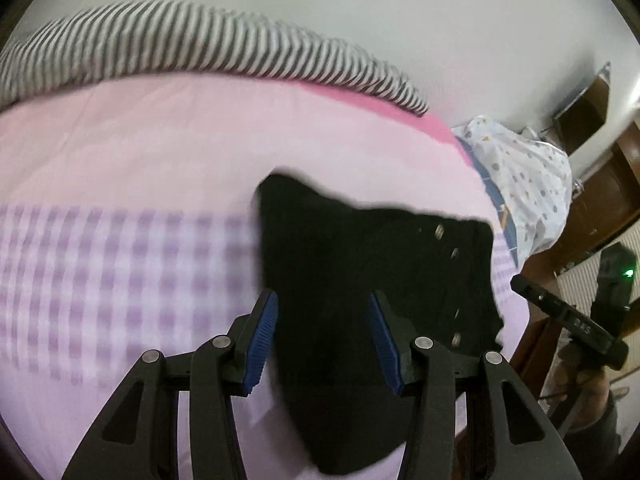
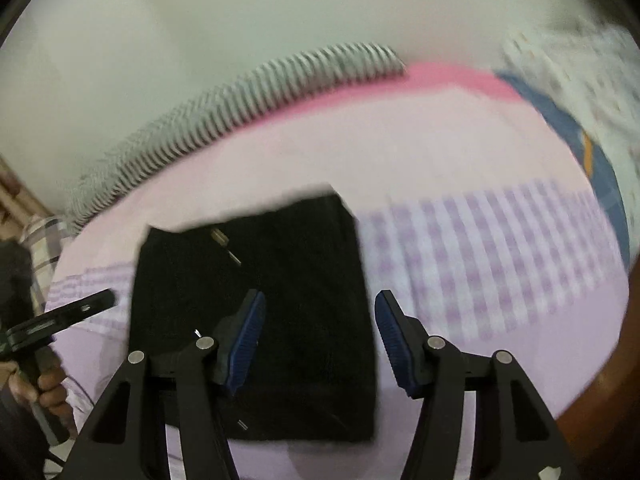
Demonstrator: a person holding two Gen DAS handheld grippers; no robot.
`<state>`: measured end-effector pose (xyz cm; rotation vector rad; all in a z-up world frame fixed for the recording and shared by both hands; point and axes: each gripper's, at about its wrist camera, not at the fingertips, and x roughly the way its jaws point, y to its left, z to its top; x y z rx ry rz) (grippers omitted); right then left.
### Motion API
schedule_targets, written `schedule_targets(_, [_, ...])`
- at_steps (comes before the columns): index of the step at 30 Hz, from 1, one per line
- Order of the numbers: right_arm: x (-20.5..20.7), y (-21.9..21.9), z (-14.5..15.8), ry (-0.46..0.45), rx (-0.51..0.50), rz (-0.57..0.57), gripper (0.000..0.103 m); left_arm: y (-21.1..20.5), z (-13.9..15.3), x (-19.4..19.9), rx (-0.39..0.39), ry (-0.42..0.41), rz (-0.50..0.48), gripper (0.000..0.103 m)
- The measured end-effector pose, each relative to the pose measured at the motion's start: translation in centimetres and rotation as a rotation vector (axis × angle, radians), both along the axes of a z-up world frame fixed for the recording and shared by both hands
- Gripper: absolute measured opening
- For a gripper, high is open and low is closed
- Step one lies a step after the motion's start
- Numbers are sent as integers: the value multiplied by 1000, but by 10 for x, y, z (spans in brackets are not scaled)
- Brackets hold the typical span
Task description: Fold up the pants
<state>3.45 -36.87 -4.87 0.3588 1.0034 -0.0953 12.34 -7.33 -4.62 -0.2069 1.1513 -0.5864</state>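
The black pants lie folded into a compact bundle on the pink and lilac bedsheet. Small metal studs show on the cloth. In the right wrist view the pants look like a neat dark rectangle. My left gripper is open, its blue pads on either side above the bundle and holding nothing. My right gripper is open and empty, over the bundle's right edge. The other gripper shows at the side of each view: the right one and the left one.
A grey striped blanket lies along the far edge of the bed by the white wall. A white patterned pillow sits at the bed's right end. Brown wooden furniture stands beyond it. The sheet has a checked lilac band.
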Motion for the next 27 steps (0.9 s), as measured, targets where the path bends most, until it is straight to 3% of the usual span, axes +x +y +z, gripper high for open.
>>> schedule_targets(3, [30,13,2,-7,-17,57,54,-17,3,22,-43,-14,-18,48])
schedule_targets(7, [66,18,-9,-1,-14,79,47,-36,-2,51,-29,-20,-37,48])
schedule_targets(11, [78,21,-28,63,-100,91,42,-44,-23,72,14,14,-56,48])
schedule_targets(14, [76,14,-44,100,-70,81,41,-45,-36,80,22,47,-58,48])
schedule_targets(19, [73,11,-46,101,-52,78,41,-60,-35,70,120,-26,-95,48])
schedule_targets(27, [14,14,-36,111,-21,113,41,-30,7,13,33,-88,-117,48])
